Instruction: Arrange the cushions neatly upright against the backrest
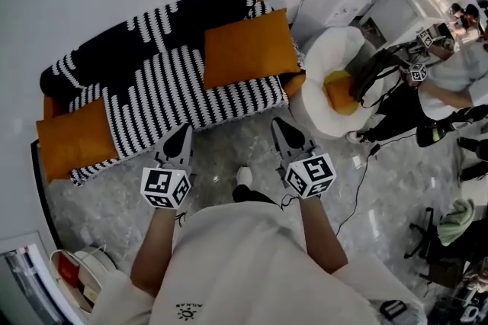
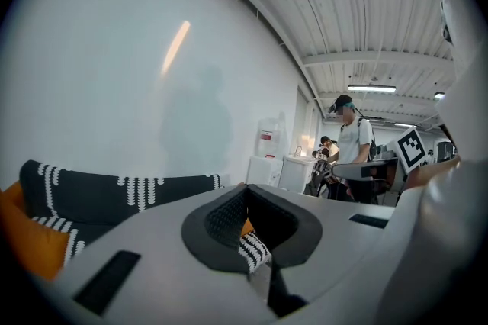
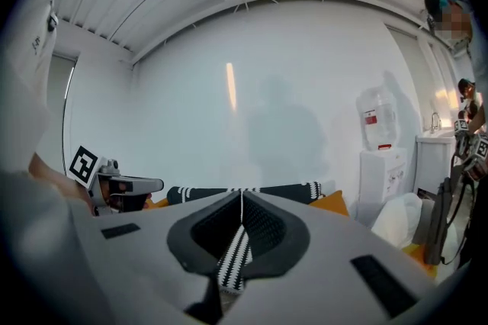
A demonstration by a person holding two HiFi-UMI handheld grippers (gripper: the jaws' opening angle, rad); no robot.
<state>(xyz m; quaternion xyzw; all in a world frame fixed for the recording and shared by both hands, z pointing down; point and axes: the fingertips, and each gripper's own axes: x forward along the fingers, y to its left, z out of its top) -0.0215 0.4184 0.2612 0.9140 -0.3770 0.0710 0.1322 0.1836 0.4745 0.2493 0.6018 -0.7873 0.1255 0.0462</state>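
Sofa (image 1: 164,98) under a black-and-white striped knit cover, set along the white wall.

Two plain orange square cushions, no pattern or label showing.
- First cushion (image 1: 248,49): right half of the sofa, leaning on the backrest (image 1: 152,30), lower edge on the seat.
- Second cushion (image 1: 76,139): far left end, near the seat's front edge, well apart from the first. Cannot tell whether it lies flat or leans.

Left gripper (image 1: 181,139): jaws pressed together, nothing between them, held over the floor just in front of the seat.
Right gripper (image 1: 284,131): the same, tips meeting, empty, just short of the sofa's front edge.
Each gripper's own view shows only striped cover past the joined tips.

Egg-shaped cushion (image 1: 339,79), white with a yellow centre, beside the sofa's right end.

Writing:
- Water dispenser (image 3: 379,133) bottle has a red label, too small to read.
- Small dark print on the person's shirt hem (image 1: 187,308), not legible.
- Cubes carry black square markers only.
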